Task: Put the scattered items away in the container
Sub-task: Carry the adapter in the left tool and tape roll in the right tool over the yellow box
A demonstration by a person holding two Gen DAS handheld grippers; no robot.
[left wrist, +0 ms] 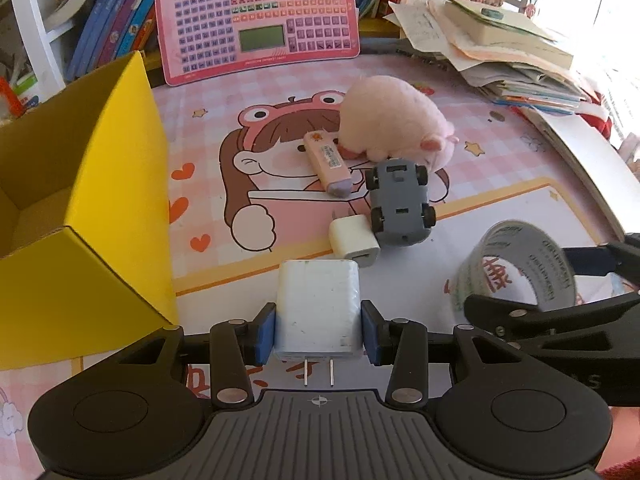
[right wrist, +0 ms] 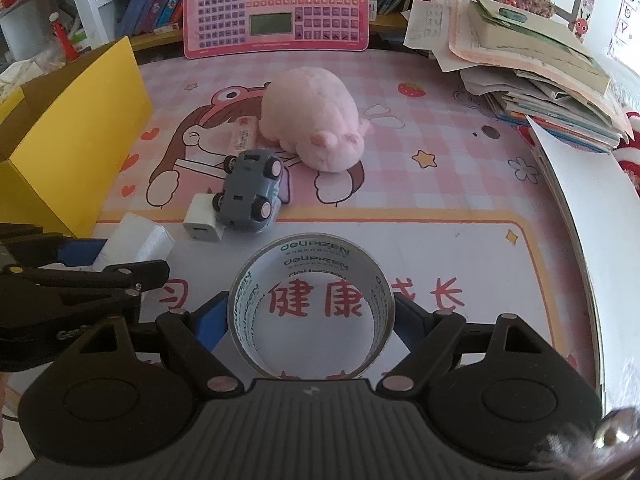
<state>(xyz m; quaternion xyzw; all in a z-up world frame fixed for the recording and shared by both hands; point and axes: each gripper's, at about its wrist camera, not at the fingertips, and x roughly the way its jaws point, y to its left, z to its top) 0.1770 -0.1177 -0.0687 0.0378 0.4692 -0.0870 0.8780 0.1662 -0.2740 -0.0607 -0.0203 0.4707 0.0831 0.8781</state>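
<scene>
My left gripper (left wrist: 318,330) is shut on a large white charger (left wrist: 318,308), prongs toward the camera, just right of the yellow box (left wrist: 84,216). The charger also shows in the right wrist view (right wrist: 136,242). My right gripper (right wrist: 312,320) is shut on a clear tape roll (right wrist: 312,256), which also shows in the left wrist view (left wrist: 520,268). On the mat lie a small white charger (left wrist: 354,240), an upturned grey toy car (left wrist: 400,204), a pink eraser-like stick (left wrist: 326,162) and a pink plush pig (left wrist: 392,120).
A pink keyboard toy (left wrist: 256,20) leans at the back. A pile of books and papers (left wrist: 500,48) fills the back right. A white board (right wrist: 580,208) lies along the right edge. Bookshelves stand behind the yellow box (right wrist: 76,140).
</scene>
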